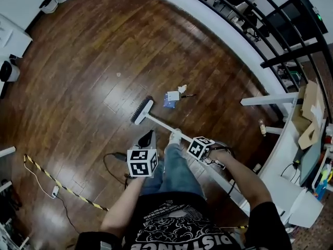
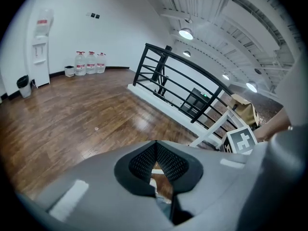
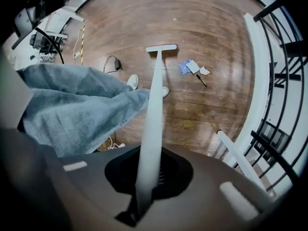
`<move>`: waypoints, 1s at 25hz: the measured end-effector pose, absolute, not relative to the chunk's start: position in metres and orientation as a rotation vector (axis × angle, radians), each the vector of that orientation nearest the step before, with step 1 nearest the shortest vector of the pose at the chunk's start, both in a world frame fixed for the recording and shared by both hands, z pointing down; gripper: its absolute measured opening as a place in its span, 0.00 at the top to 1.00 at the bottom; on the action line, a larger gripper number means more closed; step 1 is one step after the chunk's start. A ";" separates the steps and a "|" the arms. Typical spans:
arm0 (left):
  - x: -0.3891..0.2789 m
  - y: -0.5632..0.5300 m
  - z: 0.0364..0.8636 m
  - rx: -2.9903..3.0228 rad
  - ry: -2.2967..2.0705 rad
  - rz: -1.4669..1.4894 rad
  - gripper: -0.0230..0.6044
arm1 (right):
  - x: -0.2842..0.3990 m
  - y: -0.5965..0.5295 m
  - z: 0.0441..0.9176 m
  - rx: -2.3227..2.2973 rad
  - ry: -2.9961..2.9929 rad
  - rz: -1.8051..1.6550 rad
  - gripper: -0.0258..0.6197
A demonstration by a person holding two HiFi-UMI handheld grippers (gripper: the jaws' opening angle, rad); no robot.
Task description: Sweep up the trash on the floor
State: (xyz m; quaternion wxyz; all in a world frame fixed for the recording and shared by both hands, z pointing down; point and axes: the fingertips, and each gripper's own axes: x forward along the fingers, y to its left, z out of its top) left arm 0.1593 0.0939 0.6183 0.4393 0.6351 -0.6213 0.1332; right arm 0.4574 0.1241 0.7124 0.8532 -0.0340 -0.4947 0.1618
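A broom with a white handle [image 1: 162,123] [image 3: 153,109] rests its brush head [image 1: 141,111] [image 3: 161,47] on the wooden floor. Just beyond and to the right of the head lies the trash: a blue and white paper [image 1: 170,99] [image 3: 188,67], a crumpled white scrap [image 1: 182,89] [image 3: 204,71] and a dark pen [image 1: 188,95] [image 3: 201,80]. My right gripper [image 1: 187,142] [image 3: 149,177] is shut on the handle low down its length. My left gripper [image 1: 148,135] [image 2: 156,144] hovers over the person's left foot, pointing across the room, jaw tips meeting with nothing seen between them.
A white ledge [image 1: 218,22] with a black railing [image 1: 270,20] [image 2: 178,83] runs along the right. A black cable [image 1: 112,160] and a yellow-black striped line [image 1: 62,186] lie at the left. Water bottles [image 2: 89,62] stand by the far wall. The person's jeans legs [image 3: 72,105] fill the right gripper view's left side.
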 end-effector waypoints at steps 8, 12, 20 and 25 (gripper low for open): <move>0.148 0.114 0.619 1.503 -1.594 0.229 0.96 | 0.471 0.090 0.708 -0.090 -0.948 0.199 0.96; 0.160 0.112 0.618 1.461 -1.631 0.178 0.96 | 0.479 0.066 0.706 -0.097 -0.922 0.162 0.96; 0.190 0.109 0.616 1.413 -1.665 0.144 0.96 | 0.524 -0.001 0.696 -0.067 -0.819 0.015 0.96; 0.201 0.104 0.616 1.391 -1.688 0.143 0.96 | 0.549 -0.031 0.690 -0.012 -0.777 -0.004 0.96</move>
